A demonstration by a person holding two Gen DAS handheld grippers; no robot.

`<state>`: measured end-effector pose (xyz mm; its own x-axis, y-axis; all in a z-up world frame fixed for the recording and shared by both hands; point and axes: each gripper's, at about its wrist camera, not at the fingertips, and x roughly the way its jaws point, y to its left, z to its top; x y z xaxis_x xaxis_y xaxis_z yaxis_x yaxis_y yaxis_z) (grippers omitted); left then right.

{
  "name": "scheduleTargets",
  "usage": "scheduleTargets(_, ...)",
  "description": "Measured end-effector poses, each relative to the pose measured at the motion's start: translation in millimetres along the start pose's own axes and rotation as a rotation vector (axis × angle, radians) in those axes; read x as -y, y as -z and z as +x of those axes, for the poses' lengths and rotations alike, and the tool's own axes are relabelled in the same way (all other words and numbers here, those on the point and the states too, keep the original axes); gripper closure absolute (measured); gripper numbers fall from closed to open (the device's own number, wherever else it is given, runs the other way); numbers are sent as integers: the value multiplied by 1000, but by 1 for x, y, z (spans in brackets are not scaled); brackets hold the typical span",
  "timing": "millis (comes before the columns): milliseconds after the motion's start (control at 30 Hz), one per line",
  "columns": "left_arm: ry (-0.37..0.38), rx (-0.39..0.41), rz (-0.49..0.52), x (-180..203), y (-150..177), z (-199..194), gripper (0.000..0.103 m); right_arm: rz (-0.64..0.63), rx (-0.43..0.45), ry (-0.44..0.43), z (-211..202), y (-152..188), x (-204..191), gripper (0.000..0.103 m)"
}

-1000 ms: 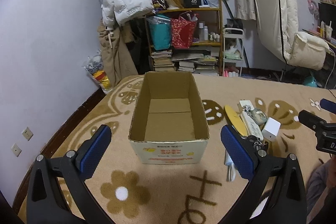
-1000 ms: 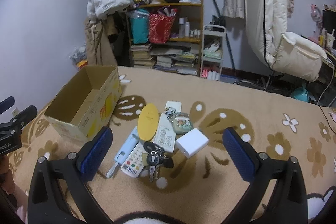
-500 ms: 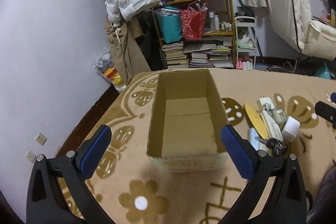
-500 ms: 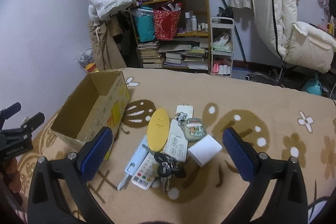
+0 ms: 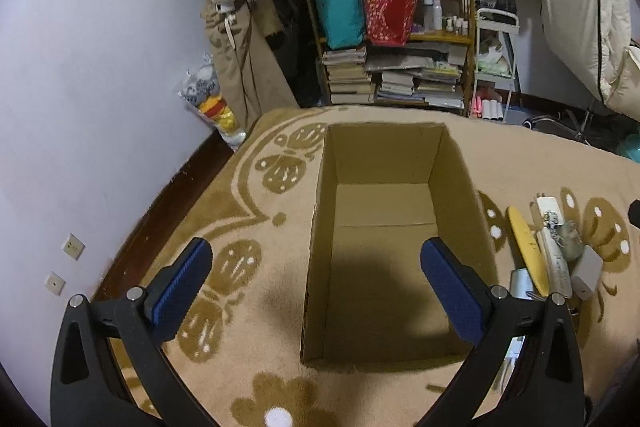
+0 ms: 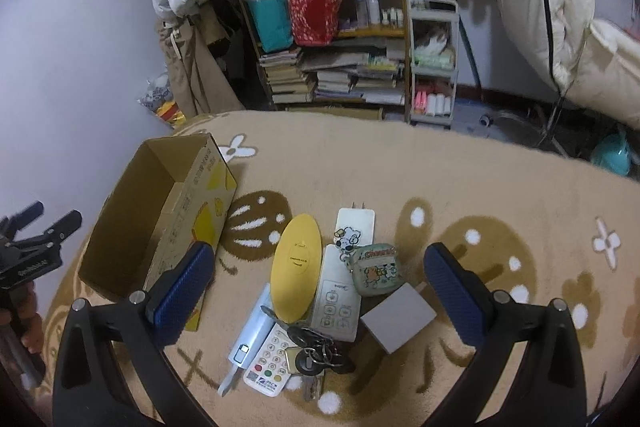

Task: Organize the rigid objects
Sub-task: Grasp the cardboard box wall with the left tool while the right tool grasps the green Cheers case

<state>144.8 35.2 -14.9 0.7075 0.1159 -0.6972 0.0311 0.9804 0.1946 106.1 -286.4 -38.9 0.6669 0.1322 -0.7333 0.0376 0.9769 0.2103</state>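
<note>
Both spread wide, empty: left gripper (image 5: 316, 269) over the cardboard box (image 5: 384, 223), right gripper (image 6: 320, 279) above the pile beside it. Risk: keys (image 6: 316, 351) snagging the calculator (image 6: 269, 361), dragging neighbours.

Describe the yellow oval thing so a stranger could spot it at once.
Start at the open cardboard box on the tan rug. Just right of it lies a heap of small items; the yellow oval lies along its left side. It is the heap's only yellow, flat, pointed-oval piece; its neighbours are white or grey.
</note>
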Motion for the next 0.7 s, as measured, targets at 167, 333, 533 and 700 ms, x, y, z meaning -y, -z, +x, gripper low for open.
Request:
scheduleTargets(167, 7, -58, -51, -10, 6, 29, 0, 25, -59, -24, 23, -1, 13, 0)
scheduleTargets(333, -6, -99, -78, -17, 13, 49, 10, 86, -86, -22, 42, 5, 31, 0)
scheduleTargets(533, 5, -164, -97, -22, 21, 73, 37, 128, -131, 21, 67, 3, 53, 0)
scheduleTargets(700, 33, -220, -90, -16, 29, 87, 68, 114, -184, 36, 95, 6, 58, 7)
